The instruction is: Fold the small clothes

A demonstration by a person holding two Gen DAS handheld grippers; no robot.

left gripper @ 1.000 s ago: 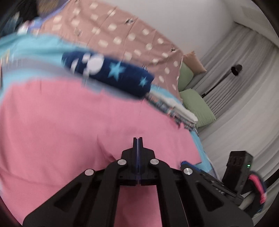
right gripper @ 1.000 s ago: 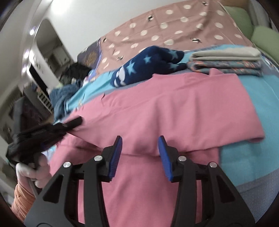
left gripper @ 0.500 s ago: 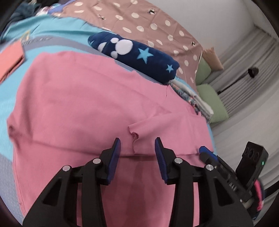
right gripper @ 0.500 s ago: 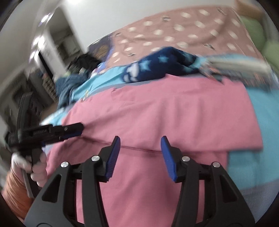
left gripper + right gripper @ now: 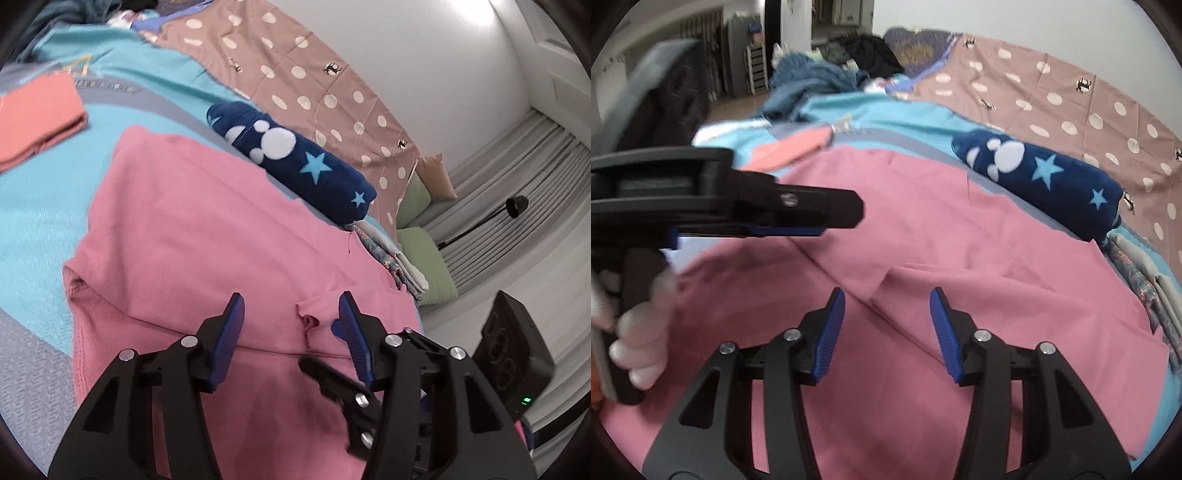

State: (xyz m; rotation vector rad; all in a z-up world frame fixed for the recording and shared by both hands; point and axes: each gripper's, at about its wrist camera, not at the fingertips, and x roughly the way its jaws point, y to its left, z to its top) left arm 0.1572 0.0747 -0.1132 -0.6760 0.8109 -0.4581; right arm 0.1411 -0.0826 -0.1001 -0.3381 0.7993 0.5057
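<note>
A pink garment (image 5: 207, 236) lies spread on the bed, with a sleeve folded in over its body. It also shows in the right wrist view (image 5: 960, 258). My left gripper (image 5: 291, 310) is open and empty just above the garment, over the folded sleeve's cuff (image 5: 308, 314). My right gripper (image 5: 886, 306) is open and empty above the folded edge. The left gripper's body (image 5: 738, 206) shows side-on at the left of the right wrist view, held by a hand.
A rolled navy blanket with stars (image 5: 295, 166) lies behind the garment. A folded orange cloth (image 5: 37, 118) lies at the left. A stack of folded clothes (image 5: 1145, 284) lies at the right. Turquoise sheet (image 5: 37, 206), dotted brown cover (image 5: 314, 74), green pillows (image 5: 428, 258).
My left gripper was shut one second ago and has opened; the sleeve it held now lies folded on the garment. Both grippers have shifted over the garment.
</note>
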